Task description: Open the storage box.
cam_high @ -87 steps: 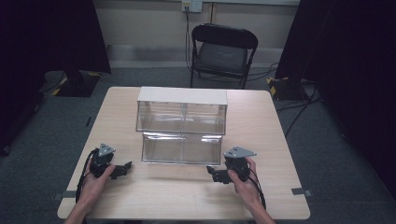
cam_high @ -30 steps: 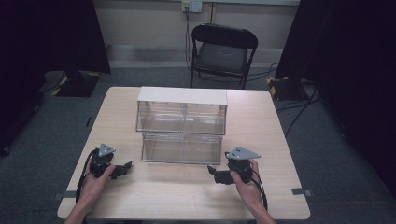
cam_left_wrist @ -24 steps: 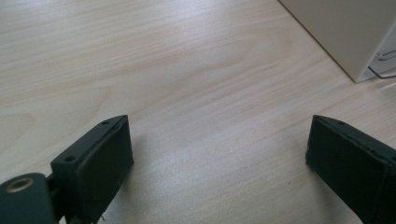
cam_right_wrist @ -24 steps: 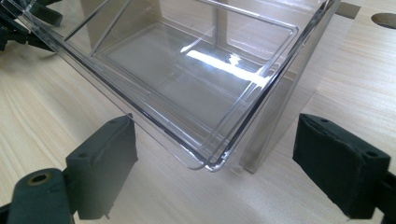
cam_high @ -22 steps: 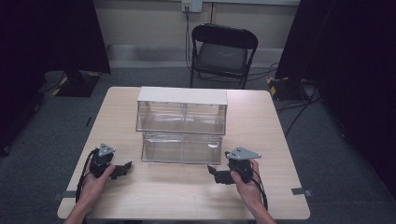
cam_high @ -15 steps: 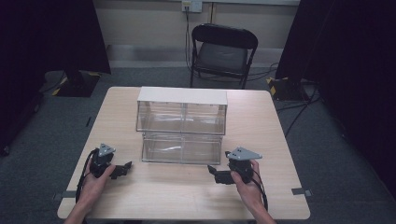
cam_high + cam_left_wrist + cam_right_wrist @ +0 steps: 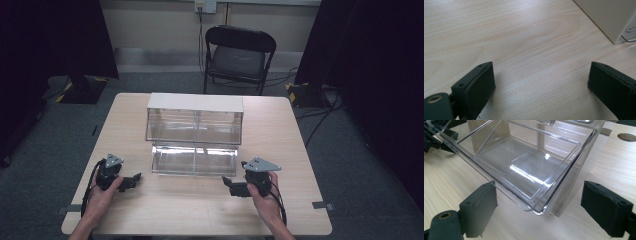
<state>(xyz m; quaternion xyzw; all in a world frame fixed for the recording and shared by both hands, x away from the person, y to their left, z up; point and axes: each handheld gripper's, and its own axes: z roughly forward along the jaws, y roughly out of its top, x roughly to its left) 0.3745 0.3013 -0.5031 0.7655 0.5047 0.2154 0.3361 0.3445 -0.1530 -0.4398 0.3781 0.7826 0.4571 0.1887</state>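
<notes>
A white-topped cabinet [image 7: 195,102] with clear drawers stands mid-table. Its lower clear drawer [image 7: 194,159] is pulled out toward me and looks empty. In the right gripper view the drawer's near corner [image 7: 536,207] lies just ahead of and between the wide-apart jaws. My right gripper [image 7: 231,186] rests open on the table near the drawer's right front corner. My left gripper [image 7: 134,180] rests open at the front left, short of the drawer. In the left gripper view its jaws stand wide apart over bare wood, with the cabinet's corner [image 7: 614,17] at the upper right.
The light wooden table [image 7: 200,210] has free room along its front edge and on both sides of the cabinet. A black folding chair [image 7: 236,55] stands behind the table. A round hole [image 7: 627,137] shows in the tabletop in the right gripper view.
The right gripper has shifted slightly, a little right and toward me, over the last seconds. The left gripper and the drawer have not moved.
</notes>
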